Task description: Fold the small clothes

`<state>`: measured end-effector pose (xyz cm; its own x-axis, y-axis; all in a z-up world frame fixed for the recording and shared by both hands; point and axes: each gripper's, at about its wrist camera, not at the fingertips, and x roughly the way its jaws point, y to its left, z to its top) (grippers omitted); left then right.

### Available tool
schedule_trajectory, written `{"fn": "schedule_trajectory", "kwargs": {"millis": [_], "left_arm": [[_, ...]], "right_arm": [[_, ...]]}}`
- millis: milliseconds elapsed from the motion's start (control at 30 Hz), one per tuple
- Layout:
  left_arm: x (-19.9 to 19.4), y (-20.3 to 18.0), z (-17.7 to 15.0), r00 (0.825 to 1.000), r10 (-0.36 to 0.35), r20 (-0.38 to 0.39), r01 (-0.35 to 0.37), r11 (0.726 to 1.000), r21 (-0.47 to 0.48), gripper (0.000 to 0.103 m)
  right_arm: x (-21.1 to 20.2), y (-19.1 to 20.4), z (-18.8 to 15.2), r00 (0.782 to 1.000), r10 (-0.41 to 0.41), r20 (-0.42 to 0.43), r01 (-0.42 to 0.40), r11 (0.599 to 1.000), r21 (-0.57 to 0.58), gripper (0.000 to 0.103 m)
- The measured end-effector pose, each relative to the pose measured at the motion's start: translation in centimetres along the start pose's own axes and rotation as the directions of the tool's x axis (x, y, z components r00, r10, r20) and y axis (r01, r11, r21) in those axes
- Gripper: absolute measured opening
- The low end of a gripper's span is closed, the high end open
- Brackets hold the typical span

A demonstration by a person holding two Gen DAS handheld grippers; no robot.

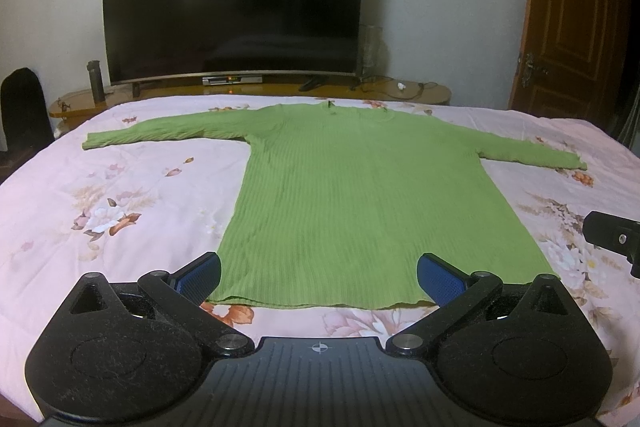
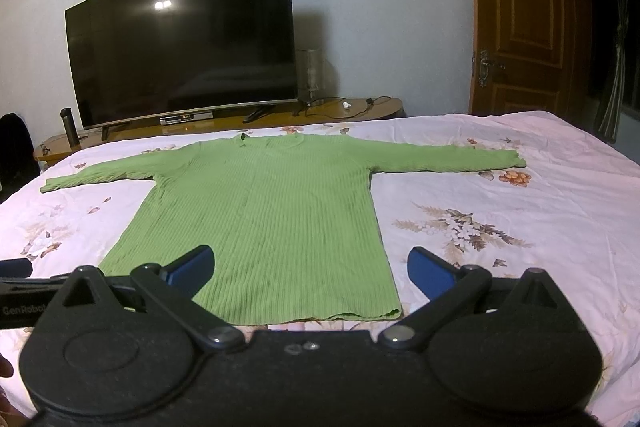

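A green ribbed long-sleeved sweater (image 1: 352,195) lies flat on the bed, both sleeves spread out sideways and the neck toward the far edge. The same sweater (image 2: 264,219) fills the middle of the right wrist view. My left gripper (image 1: 319,277) hovers wide open above the sweater's near hem, blue pads (image 1: 198,279) apart, nothing between them. My right gripper (image 2: 310,273) is also wide open over the hem's right part. The right gripper's black body (image 1: 614,233) shows at the right edge of the left wrist view.
The bed wears a pink floral sheet (image 1: 120,195). Beyond its far edge stands a low wooden cabinet (image 1: 420,93) with a large dark TV (image 1: 236,3), a flask (image 1: 95,81) and cables. A brown wooden door (image 2: 520,11) is at the right.
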<state>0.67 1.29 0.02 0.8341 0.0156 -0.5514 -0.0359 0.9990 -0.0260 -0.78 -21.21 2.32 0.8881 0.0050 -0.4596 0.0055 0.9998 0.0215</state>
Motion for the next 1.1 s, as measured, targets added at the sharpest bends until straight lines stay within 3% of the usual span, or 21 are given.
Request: {"fn": "schedule_trajectory", "kwargs": {"millis": [967,1100], "left_arm": [[0.3,-0.3,0.0,1.000,0.006,-0.007,-0.006,1.000,0.000,0.103],[1.0,-0.1,0.5,0.996,-0.075,-0.038,0.073,0.996,-0.060,0.103]], "right_arm": [[0.3,0.2,0.2,1.000,0.005,-0.005,-0.005,1.000,-0.008,0.103],[0.4,-0.4,0.2,1.000,0.008,-0.015,-0.008,1.000,-0.003,0.103]]}}
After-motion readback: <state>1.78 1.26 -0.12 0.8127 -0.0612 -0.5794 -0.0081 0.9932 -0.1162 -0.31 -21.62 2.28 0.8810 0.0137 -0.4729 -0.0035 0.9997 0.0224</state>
